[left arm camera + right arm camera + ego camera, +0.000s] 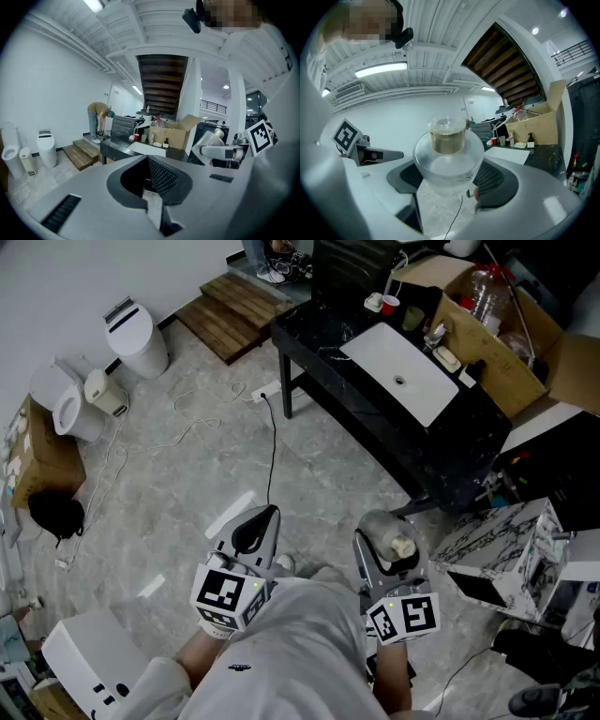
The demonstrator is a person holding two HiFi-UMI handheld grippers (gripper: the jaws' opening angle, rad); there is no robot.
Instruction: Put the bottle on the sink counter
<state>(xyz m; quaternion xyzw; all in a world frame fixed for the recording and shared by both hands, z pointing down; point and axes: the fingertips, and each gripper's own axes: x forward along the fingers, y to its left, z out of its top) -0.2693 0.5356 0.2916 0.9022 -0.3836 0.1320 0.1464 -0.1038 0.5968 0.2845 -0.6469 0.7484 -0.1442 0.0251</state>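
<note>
My right gripper (pixel 382 547) is shut on a clear plastic bottle (pixel 392 536) with a pale cap, held low in front of the person's body. In the right gripper view the bottle (pixel 449 157) sits between the two dark pads (pixel 496 180), cap pointing away. My left gripper (pixel 255 529) is beside it, jaws shut with nothing in them; its own view shows the closed gripper (pixel 151 177) and the bottle (pixel 210 139) off to the right. The black sink counter (pixel 323 332) with a white basin (pixel 403 371) stands ahead across the floor.
A cardboard box (pixel 506 338), a red cup (pixel 390 305) and small bottles crowd the counter's far side. Toilets (pixel 70 401) and a white bin (pixel 139 338) stand left, a wooden step (pixel 234 307) behind. A cable (pixel 272 446) crosses the floor. A marbled box (pixel 506 540) lies right.
</note>
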